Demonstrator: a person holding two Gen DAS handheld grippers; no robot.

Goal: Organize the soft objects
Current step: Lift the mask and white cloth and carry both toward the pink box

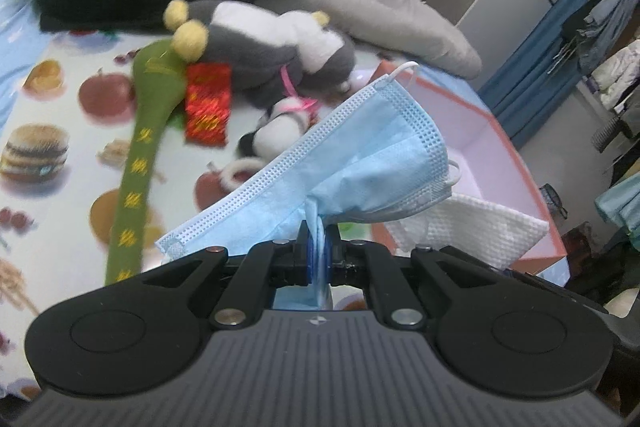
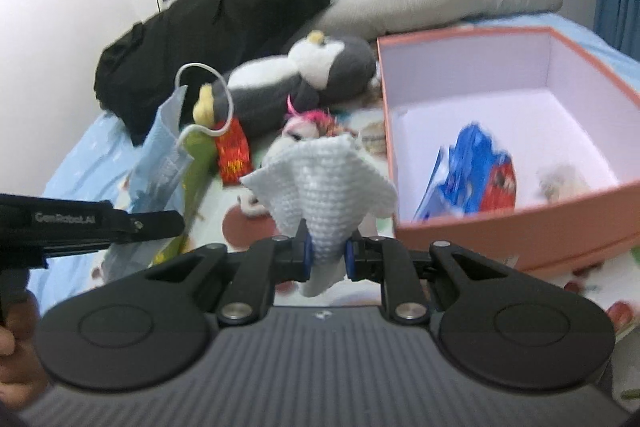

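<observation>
Blue mask [image 1: 360, 155], white waffle-textured cloth [image 2: 324, 195]

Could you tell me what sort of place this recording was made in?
Most likely a bedroom: the work surface is a bed with a fruit-print sheet, a grey pillow lies at its head, and clothes hang beside it.

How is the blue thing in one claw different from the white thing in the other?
The face mask is blue, smooth and pleated, with ear loops; the white cloth is waffle-textured and has none. The left gripper pinches the mask; the right gripper pinches the cloth. Both hang bunched.
</observation>
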